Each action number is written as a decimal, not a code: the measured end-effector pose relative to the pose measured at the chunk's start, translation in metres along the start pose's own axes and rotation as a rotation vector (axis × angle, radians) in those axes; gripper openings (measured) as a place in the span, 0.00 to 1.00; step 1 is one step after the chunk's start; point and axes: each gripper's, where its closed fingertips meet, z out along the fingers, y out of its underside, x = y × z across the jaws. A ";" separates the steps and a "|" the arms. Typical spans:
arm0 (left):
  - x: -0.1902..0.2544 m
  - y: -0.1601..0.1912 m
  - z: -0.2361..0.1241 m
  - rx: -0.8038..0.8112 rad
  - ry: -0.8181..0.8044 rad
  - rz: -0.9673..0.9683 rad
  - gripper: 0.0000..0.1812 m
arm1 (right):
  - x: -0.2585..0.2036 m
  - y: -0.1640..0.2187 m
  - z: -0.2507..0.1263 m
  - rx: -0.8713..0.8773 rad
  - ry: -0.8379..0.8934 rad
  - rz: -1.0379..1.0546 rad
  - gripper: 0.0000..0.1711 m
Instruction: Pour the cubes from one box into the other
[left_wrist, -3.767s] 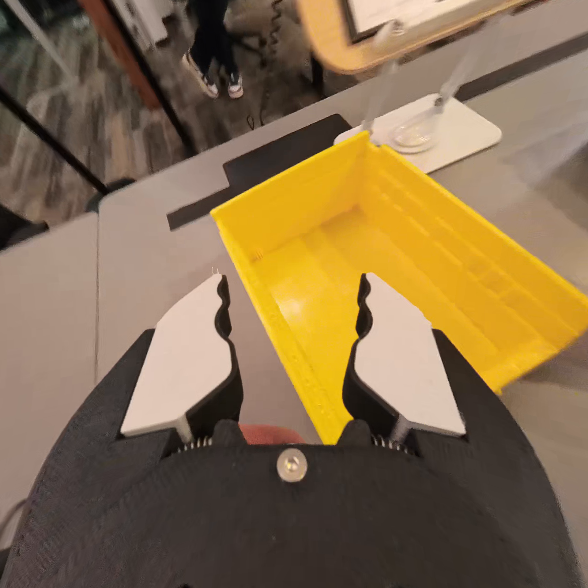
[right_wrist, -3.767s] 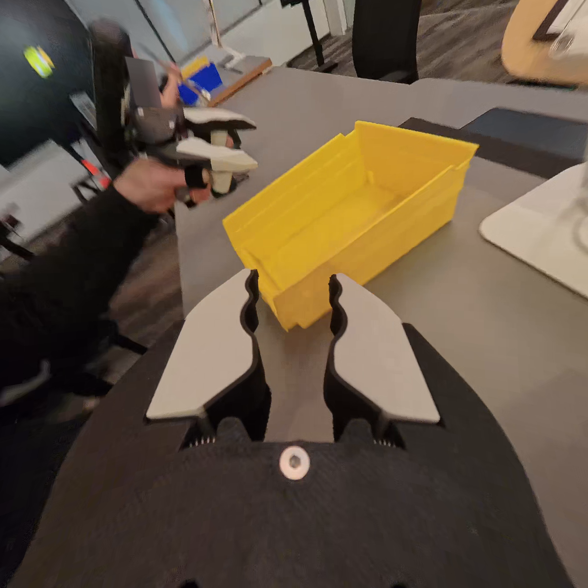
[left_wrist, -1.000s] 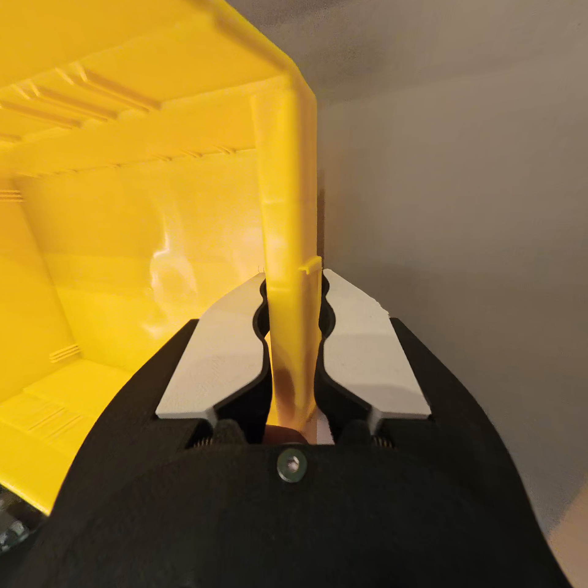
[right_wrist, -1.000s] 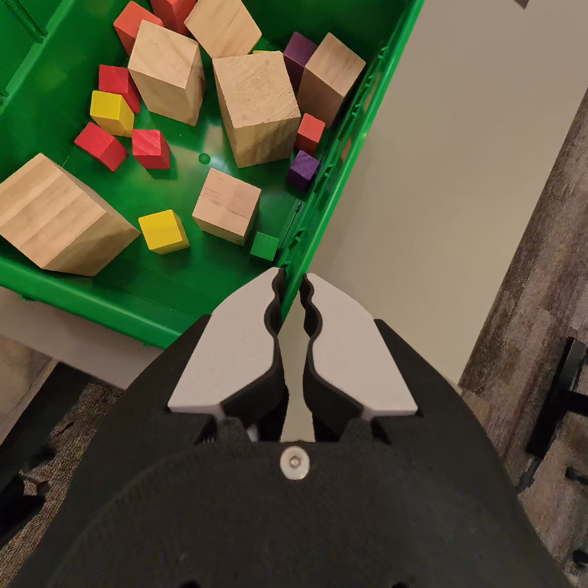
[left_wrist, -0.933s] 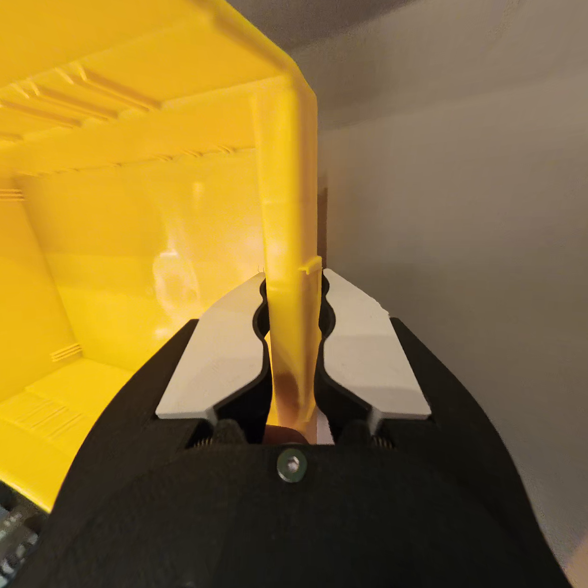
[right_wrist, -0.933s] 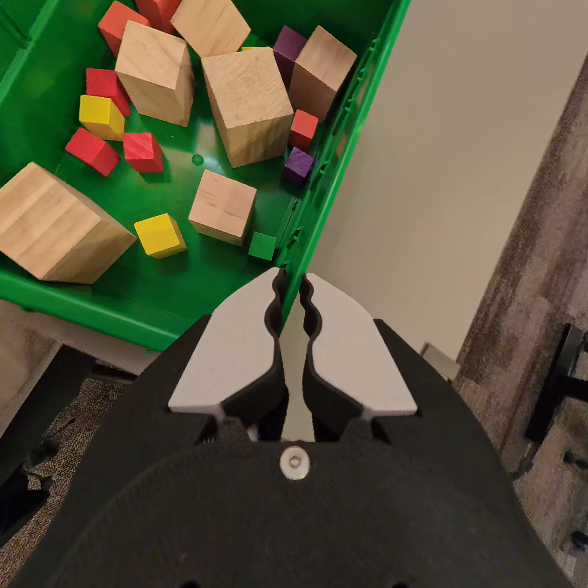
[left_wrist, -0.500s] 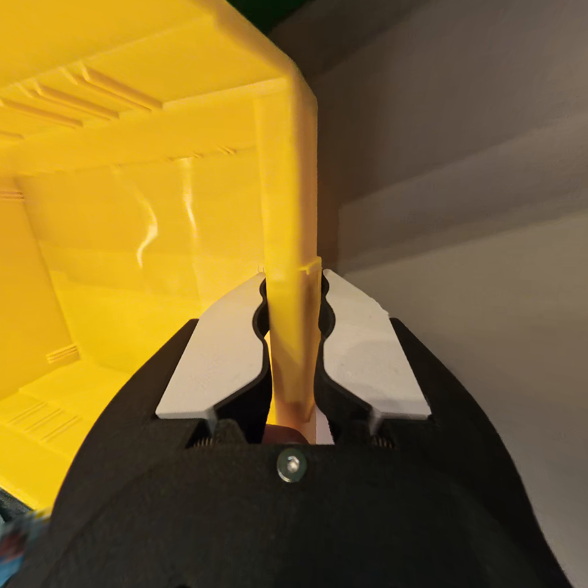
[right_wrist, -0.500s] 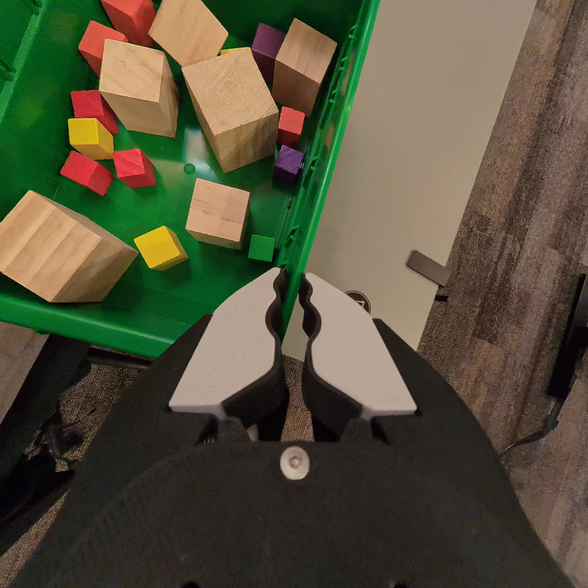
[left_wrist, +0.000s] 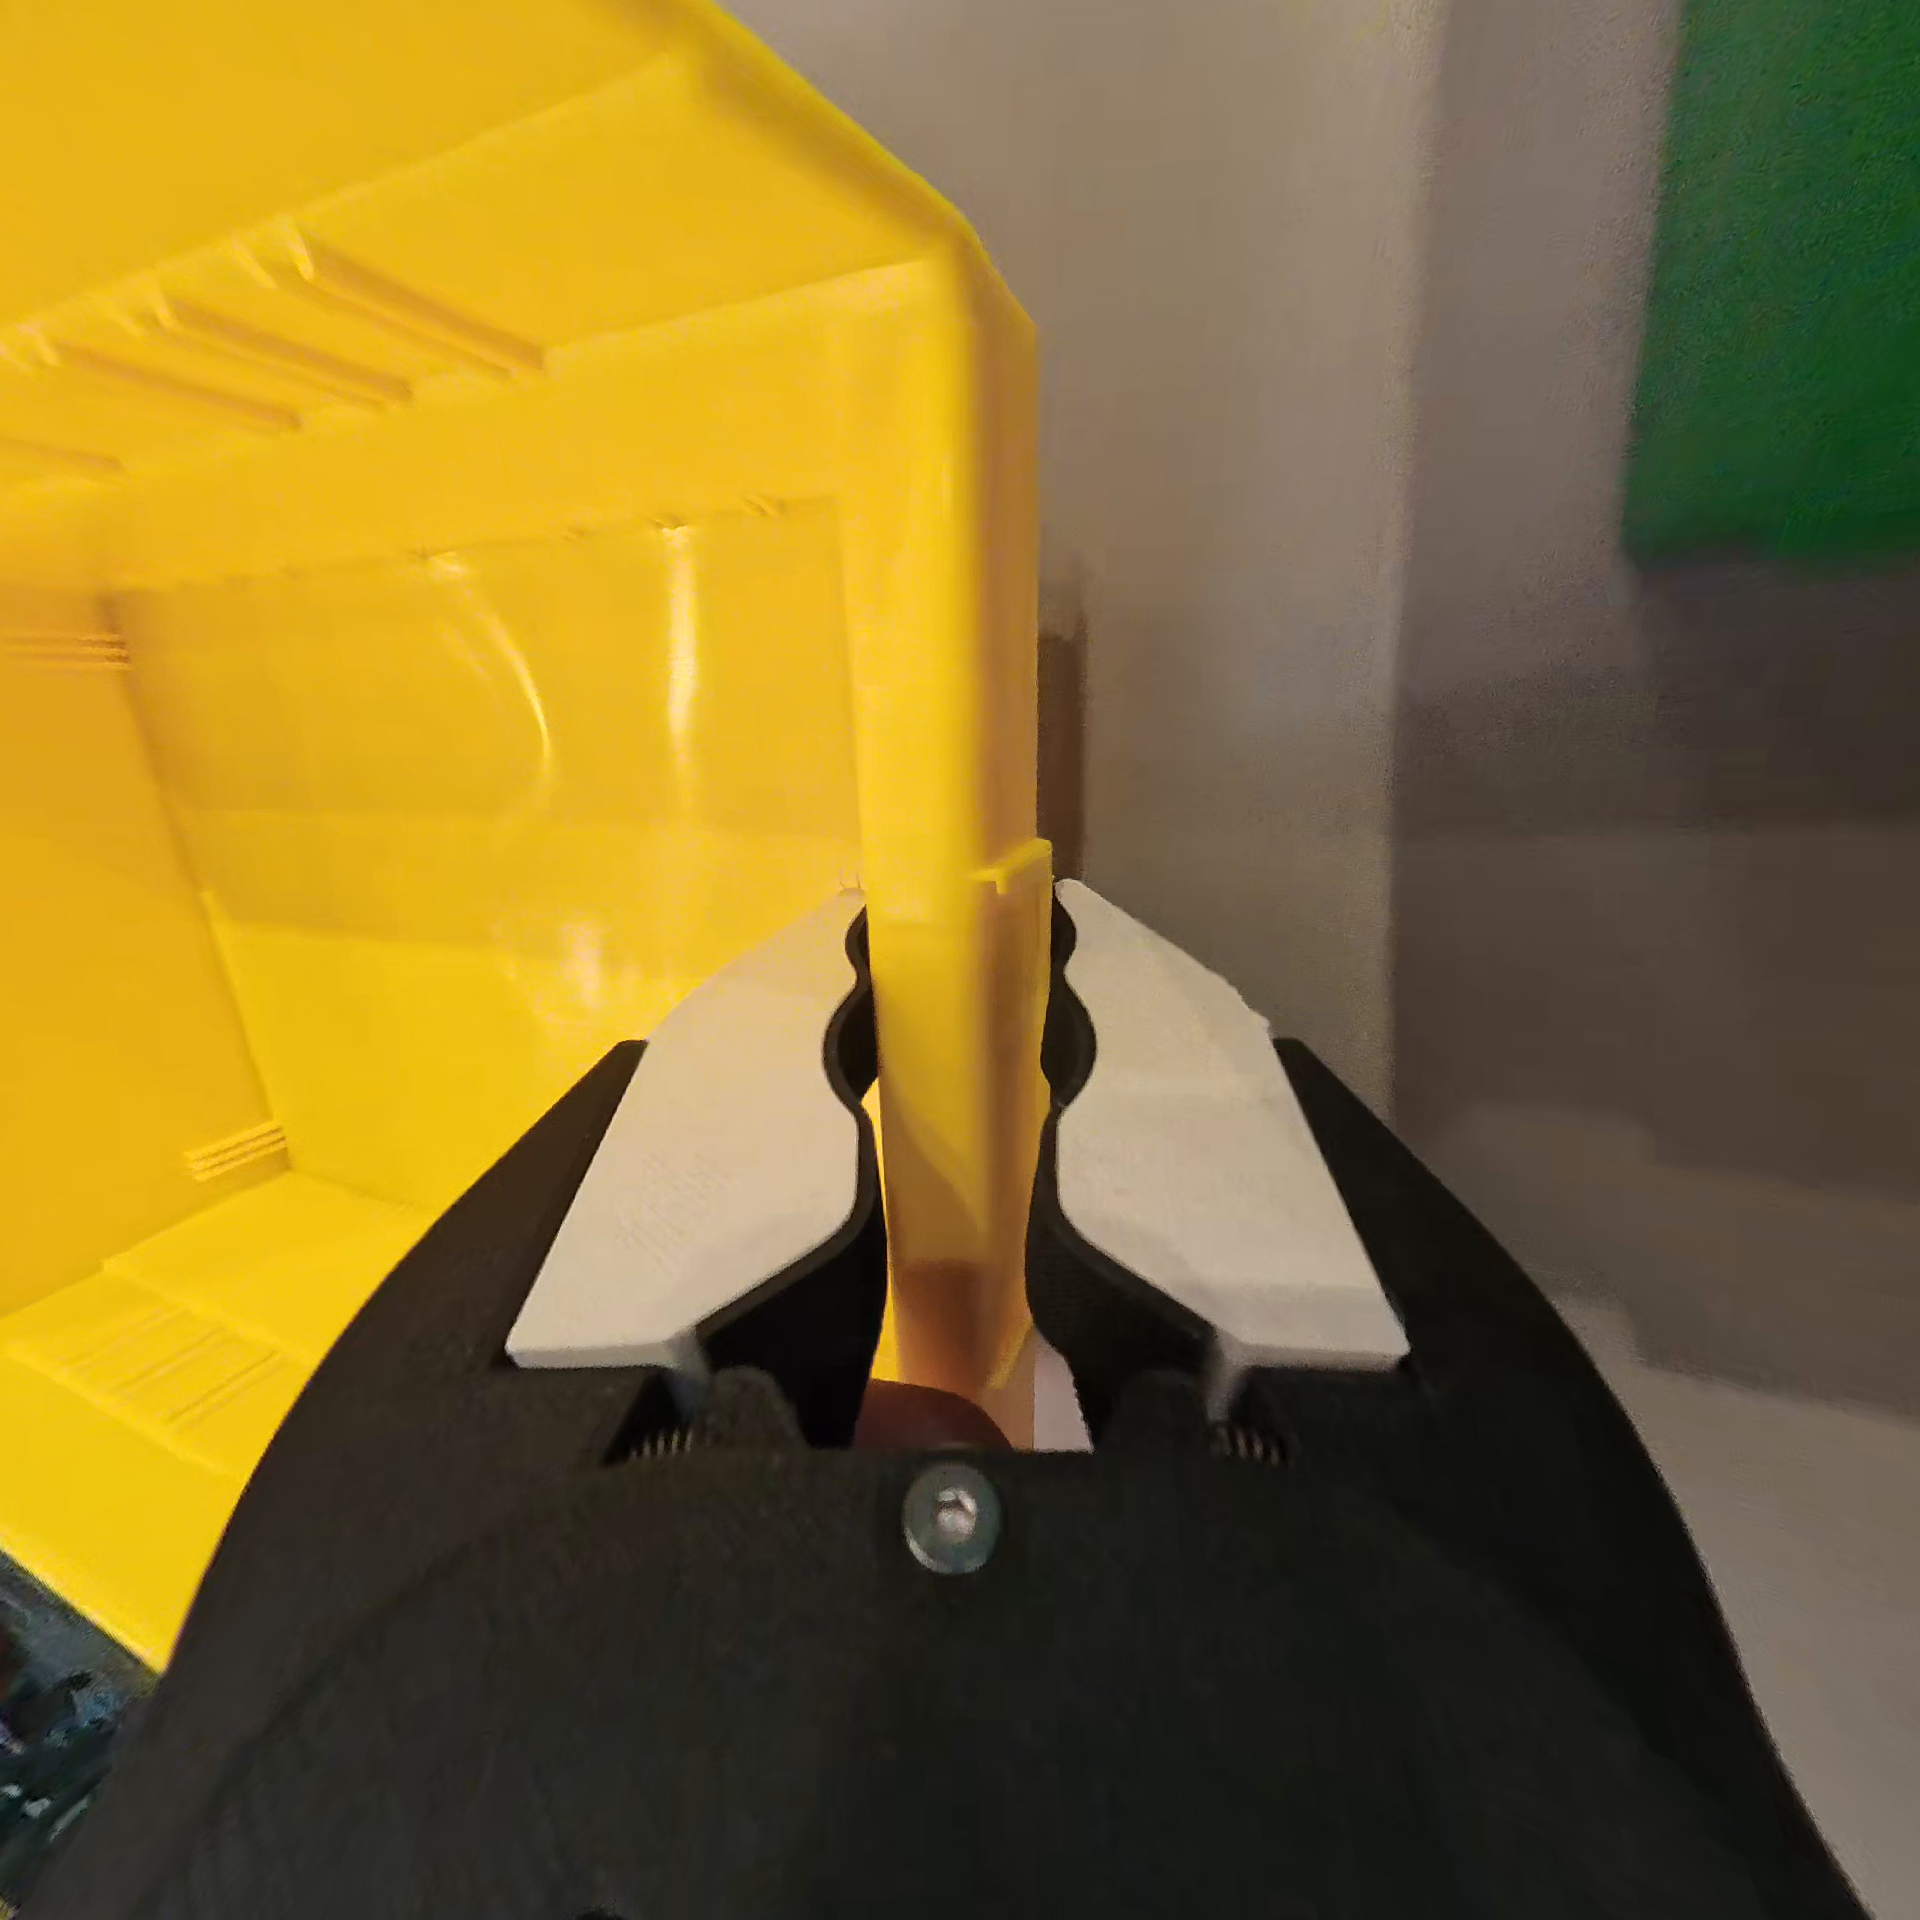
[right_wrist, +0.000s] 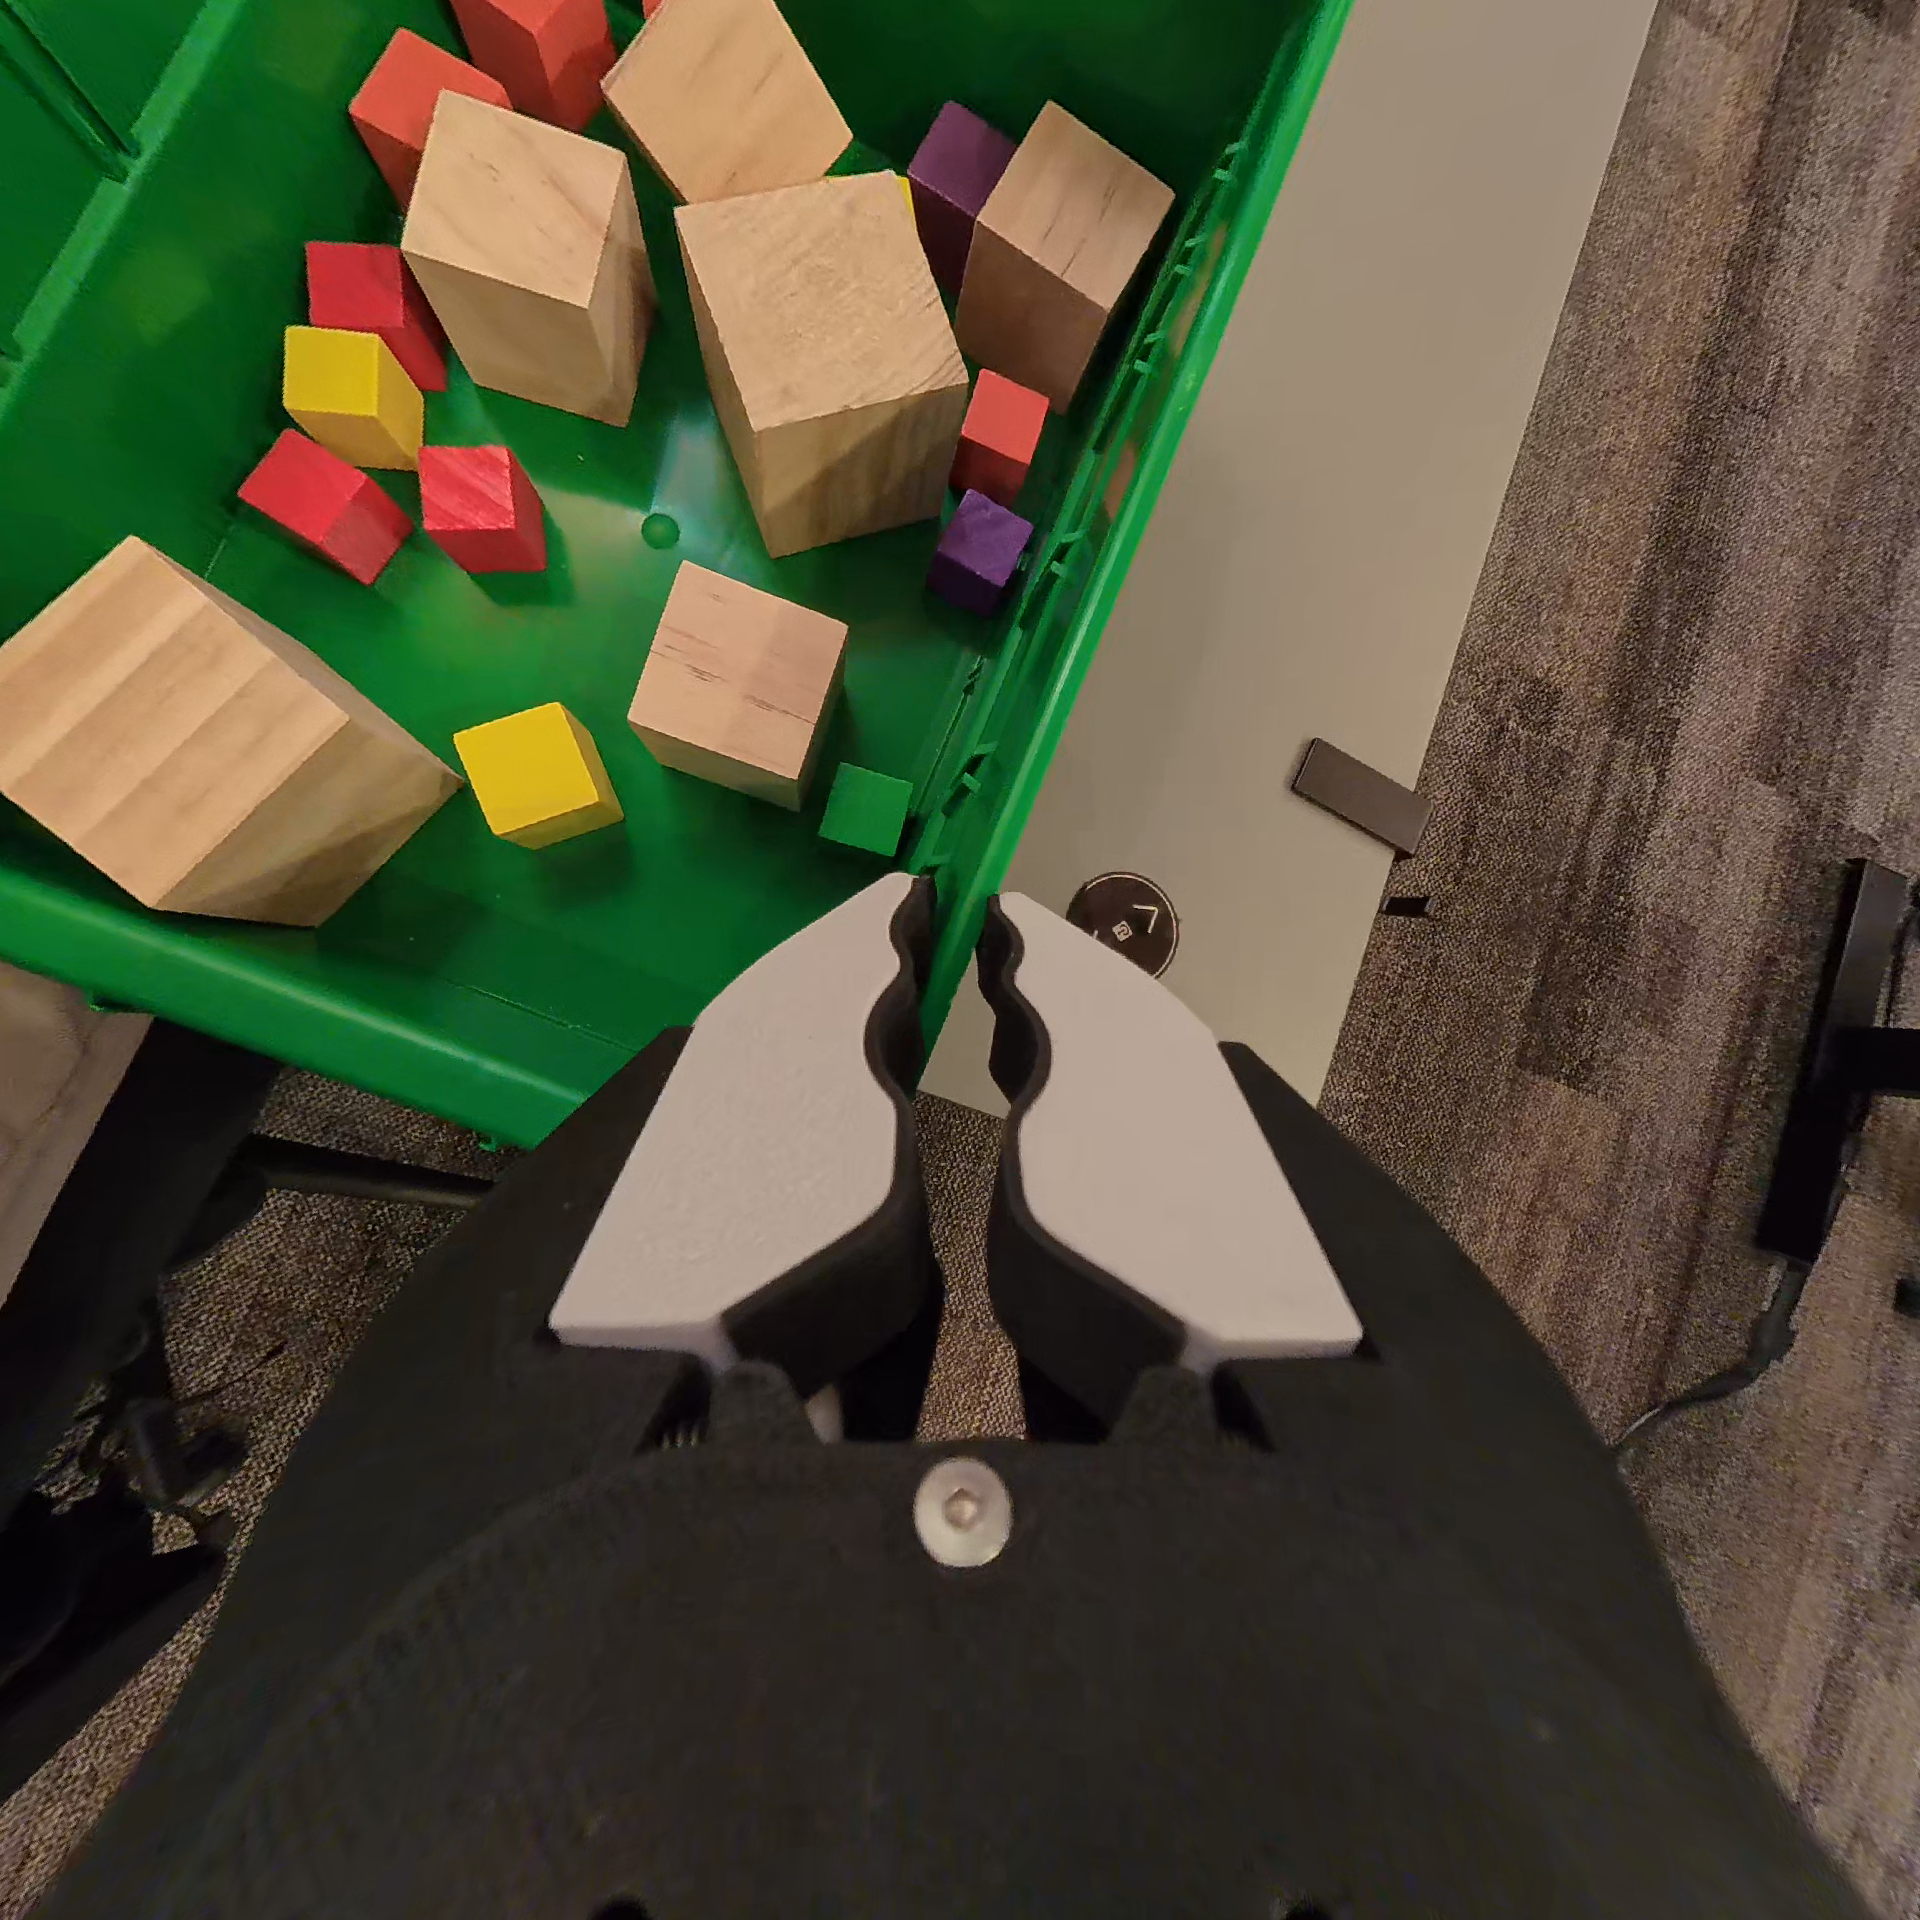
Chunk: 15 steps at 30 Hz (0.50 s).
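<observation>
My left gripper (left_wrist: 956, 914) is shut on the side wall of an empty yellow box (left_wrist: 436, 790), whose inside fills the left of the left wrist view. My right gripper (right_wrist: 951, 904) is shut on the right wall of a green box (right_wrist: 1101, 582). The green box holds several plain wooden cubes (right_wrist: 821, 353) and small red (right_wrist: 483, 509), yellow (right_wrist: 535, 774), purple (right_wrist: 977, 551) and green (right_wrist: 862, 808) cubes. A blurred green patch (left_wrist: 1787, 270) at the upper right of the left wrist view looks like the green box.
The green box hangs partly past the edge of a pale table (right_wrist: 1299, 520), above grey carpet (right_wrist: 1662, 727). A round black control (right_wrist: 1127, 923) sits on the table edge. Black furniture legs (right_wrist: 1860, 1049) stand on the right.
The green box and my right gripper have shifted toward the table's edge, with more carpet showing. The yellow box has swung, and the green patch has come into the left wrist view.
</observation>
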 end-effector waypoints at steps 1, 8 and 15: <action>-0.003 -0.008 0.003 0.000 0.001 0.003 0.15 | -0.001 0.000 0.000 -0.001 -0.001 -0.004 0.02; -0.005 -0.051 0.009 -0.025 -0.001 0.150 0.25 | -0.005 0.000 -0.001 -0.006 -0.022 -0.003 0.02; -0.037 -0.037 -0.066 0.115 -0.106 -0.054 0.45 | -0.009 -0.008 0.004 0.028 -0.055 0.007 0.02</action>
